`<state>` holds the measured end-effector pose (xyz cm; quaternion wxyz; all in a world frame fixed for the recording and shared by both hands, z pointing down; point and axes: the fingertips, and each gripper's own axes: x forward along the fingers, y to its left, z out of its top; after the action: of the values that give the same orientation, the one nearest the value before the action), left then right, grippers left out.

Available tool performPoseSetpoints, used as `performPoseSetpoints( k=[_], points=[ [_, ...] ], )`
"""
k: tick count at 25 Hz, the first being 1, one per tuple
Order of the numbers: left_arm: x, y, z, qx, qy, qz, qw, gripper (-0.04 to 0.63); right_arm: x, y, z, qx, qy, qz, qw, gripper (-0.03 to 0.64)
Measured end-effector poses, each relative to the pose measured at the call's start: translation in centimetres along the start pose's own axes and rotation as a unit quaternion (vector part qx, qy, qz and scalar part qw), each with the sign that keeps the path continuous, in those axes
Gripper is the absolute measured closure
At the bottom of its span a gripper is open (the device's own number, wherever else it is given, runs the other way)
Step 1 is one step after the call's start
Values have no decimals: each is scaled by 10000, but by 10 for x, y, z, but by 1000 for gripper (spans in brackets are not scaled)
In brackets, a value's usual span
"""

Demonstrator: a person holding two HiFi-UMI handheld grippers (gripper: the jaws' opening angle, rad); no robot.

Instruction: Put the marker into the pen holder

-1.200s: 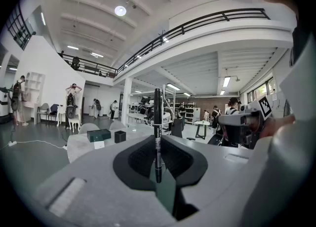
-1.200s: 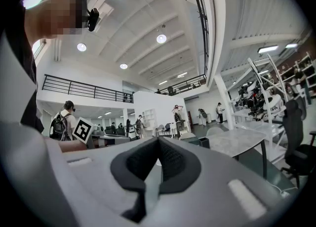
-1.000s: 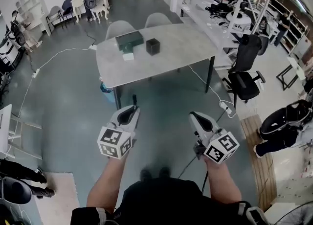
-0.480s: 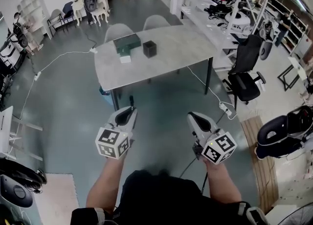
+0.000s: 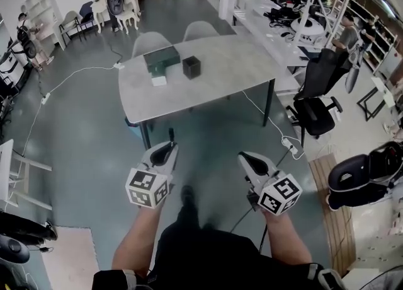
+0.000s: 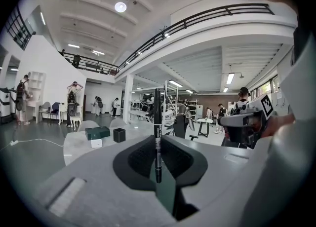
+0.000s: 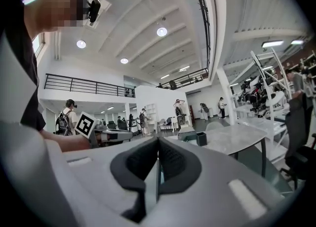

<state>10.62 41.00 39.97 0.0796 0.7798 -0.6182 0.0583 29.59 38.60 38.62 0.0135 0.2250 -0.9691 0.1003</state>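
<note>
Head view: table (image 5: 239, 62) stands well ahead, with the black pen holder (image 5: 191, 67) toward its far left corner.
Left gripper view: left gripper (image 6: 158, 148) clamps 1 slim black marker (image 6: 157, 117) with a pale label, upright, by its lower barrel. It is probably light, rigid and smooth, so that hold suits.
Right gripper view: right gripper (image 7: 157, 164) closed, empty.

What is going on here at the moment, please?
A person stands short of the table with a gripper in each hand. The left gripper has its jaws shut on an upright black marker; the right gripper is shut and empty. The pen holder sits on the table, out ahead, not yet reached.
</note>
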Motion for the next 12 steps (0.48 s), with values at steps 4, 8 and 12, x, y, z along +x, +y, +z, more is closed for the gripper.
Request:
performPoseSetpoints(
  k=[4,8,12],
  points=[
    [34,30,4,138,22,-17,9999,555,36,-26,3,94,20,-59,9999,614],
    [77,73,15,153,-48,-13,9999,555,88,-60,11,112,68,-126,9998,614],
    [124,122,26,130,-39,-88,9999,555,148,-89,20,146,163,-124,9997,614]
  ],
)
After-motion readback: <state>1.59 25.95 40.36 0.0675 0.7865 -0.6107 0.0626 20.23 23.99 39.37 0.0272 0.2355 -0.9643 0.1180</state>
